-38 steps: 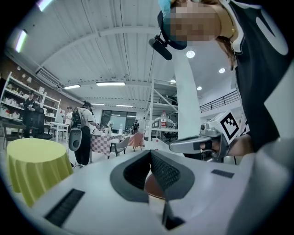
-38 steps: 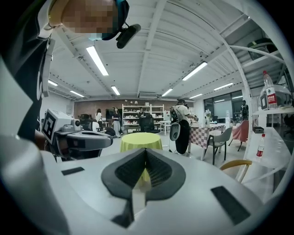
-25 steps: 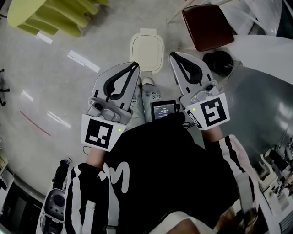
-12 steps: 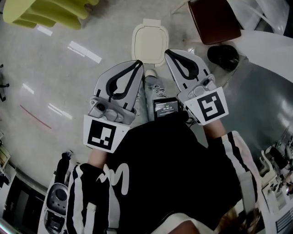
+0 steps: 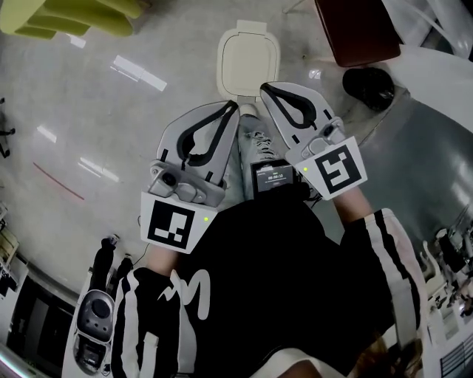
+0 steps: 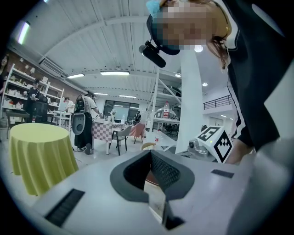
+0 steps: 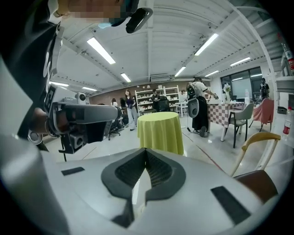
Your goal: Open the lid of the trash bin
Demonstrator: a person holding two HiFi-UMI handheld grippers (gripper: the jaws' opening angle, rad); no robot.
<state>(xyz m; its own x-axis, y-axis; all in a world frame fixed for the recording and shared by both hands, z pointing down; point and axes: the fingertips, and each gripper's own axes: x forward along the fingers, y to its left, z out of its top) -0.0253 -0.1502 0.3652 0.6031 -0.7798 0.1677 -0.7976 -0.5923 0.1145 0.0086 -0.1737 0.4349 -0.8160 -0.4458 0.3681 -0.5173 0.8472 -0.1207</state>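
Note:
The trash bin (image 5: 250, 63) stands on the floor ahead of me, seen from above, with its cream lid down. My left gripper (image 5: 233, 108) points toward the bin's near edge and stops just short of it, with the jaws shut on nothing. My right gripper (image 5: 264, 89) sits just right of that near edge, also shut and empty. In the left gripper view the left gripper (image 6: 150, 152) shows its dark pads (image 6: 166, 172) pressed together at the tip. The right gripper (image 7: 146, 150) looks the same in the right gripper view. Neither gripper view shows the bin.
A yellow-green draped round table (image 5: 66, 15) stands far left. A dark red chair seat (image 5: 356, 29) and a black object (image 5: 369, 85) lie far right, beside a white table (image 5: 436, 148). A person's shoe (image 5: 259, 140) and a small screen device (image 5: 272, 177) sit between the grippers.
Both grippers have moved forward toward the bin, and their tips now lie near its front edge. The jaws have stayed shut.

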